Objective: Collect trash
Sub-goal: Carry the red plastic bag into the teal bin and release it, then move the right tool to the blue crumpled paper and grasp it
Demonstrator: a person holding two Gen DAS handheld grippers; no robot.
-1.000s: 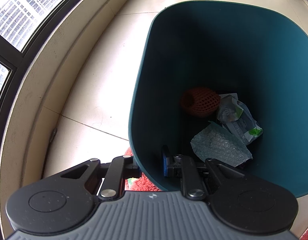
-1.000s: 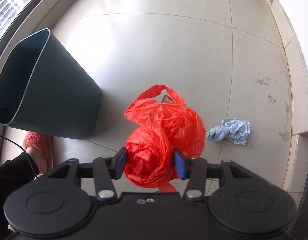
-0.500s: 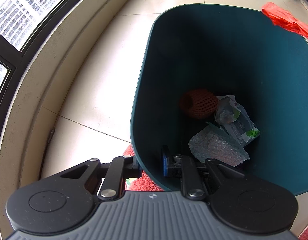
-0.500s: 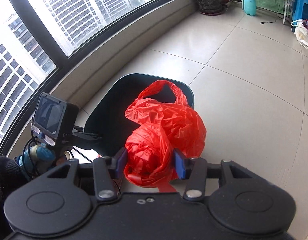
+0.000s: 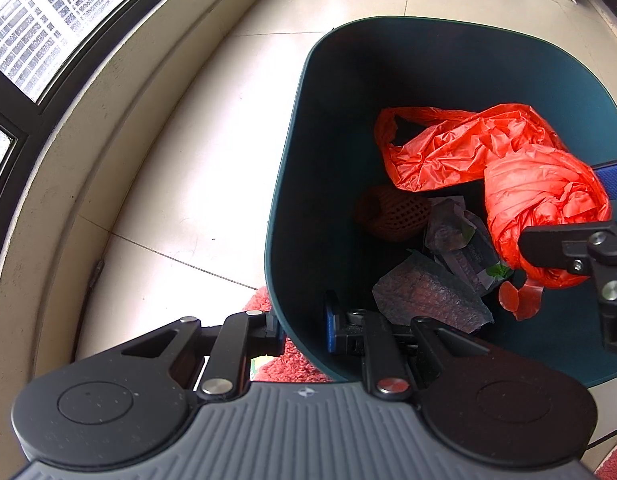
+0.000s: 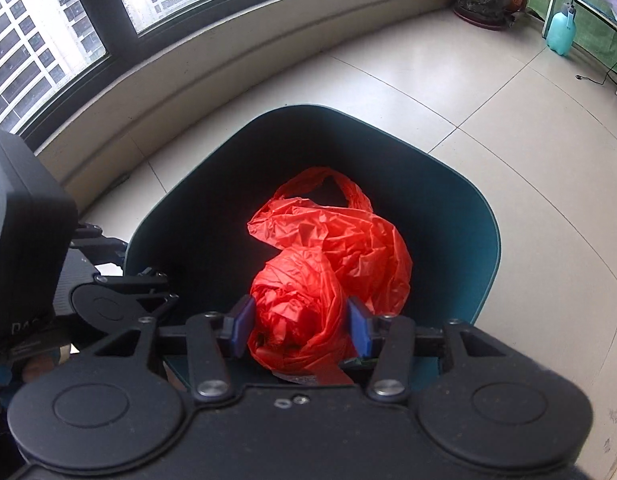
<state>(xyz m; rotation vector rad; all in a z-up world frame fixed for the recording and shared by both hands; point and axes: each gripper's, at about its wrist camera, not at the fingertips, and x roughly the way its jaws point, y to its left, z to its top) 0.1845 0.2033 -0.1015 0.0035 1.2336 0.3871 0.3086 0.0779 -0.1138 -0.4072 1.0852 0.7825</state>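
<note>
Right wrist view: right gripper [image 6: 300, 326] fingers [image 6: 241, 325] were clamped on the crumpled red plastic bag [image 6: 328, 264], which hung ahead of them over the open teal bin [image 6: 480, 240]. Left gripper [image 5: 300, 326] fingers were pinched narrowly on the bin's near rim, one finger [image 5: 332, 326] inside, one outside. Beyond the inside finger, wrappers [image 5: 432, 300] and a brown net ball [image 5: 392, 216] lay on the bin bottom.

The left hand-held gripper [image 5: 300, 330] clamped the near rim of a dark teal bin [image 5: 292, 184], one finger inside, one outside. Ahead to its right, the right hand-held gripper [image 5: 564, 220] held a crumpled red plastic bag [image 5: 508, 168] over wrappers [image 5: 460, 248] inside.
</note>
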